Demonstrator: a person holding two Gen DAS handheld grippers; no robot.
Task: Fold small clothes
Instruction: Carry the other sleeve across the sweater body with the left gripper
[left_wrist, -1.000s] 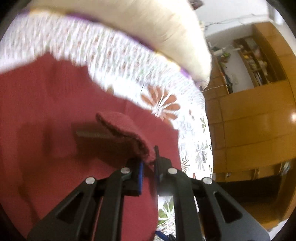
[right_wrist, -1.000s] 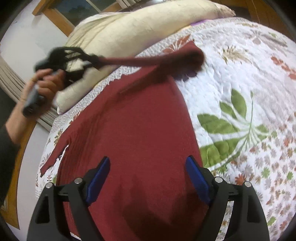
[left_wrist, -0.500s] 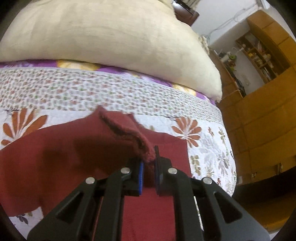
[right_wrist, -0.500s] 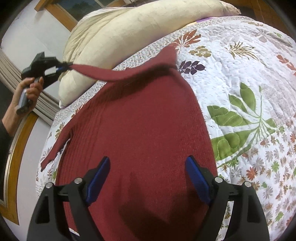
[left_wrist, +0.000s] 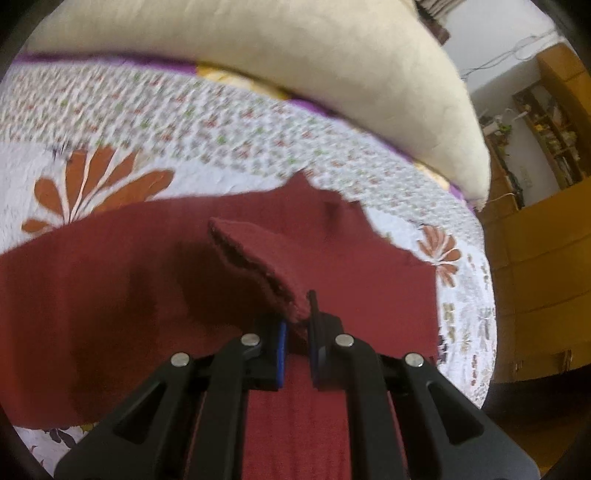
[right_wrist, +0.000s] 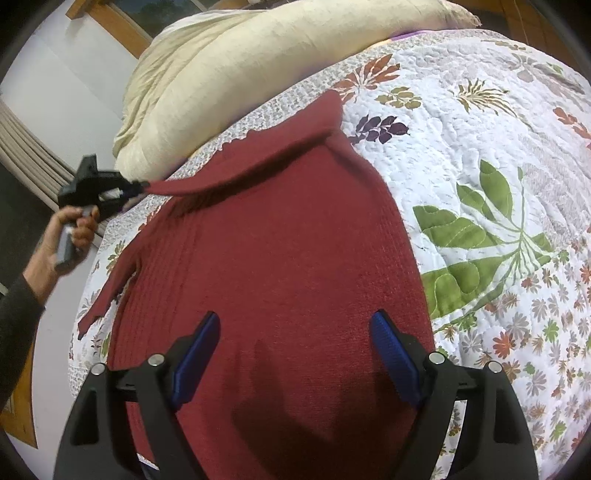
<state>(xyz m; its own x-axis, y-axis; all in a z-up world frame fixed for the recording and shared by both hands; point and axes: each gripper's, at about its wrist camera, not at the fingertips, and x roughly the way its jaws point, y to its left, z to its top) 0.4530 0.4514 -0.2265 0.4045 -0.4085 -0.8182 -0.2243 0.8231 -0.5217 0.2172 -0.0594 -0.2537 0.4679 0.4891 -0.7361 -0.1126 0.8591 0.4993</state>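
The dark red knit garment lies spread flat on the floral quilt below the cream pillow; it looks soft, limp and light enough to drape and stretch, so cuffs and hems seem the surest holds. The left gripper is clamped on the sleeve cuff, holding that sleeve up in a taut line across the body, arm out to the side. The right gripper hovers spread wide and empty over the lower body.

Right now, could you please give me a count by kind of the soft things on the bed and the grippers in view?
Dark red knitted garment: 1
Cream pillow: 1
Floral quilt: 1
Grippers: 2, the left gripper and the right gripper
Total: 5
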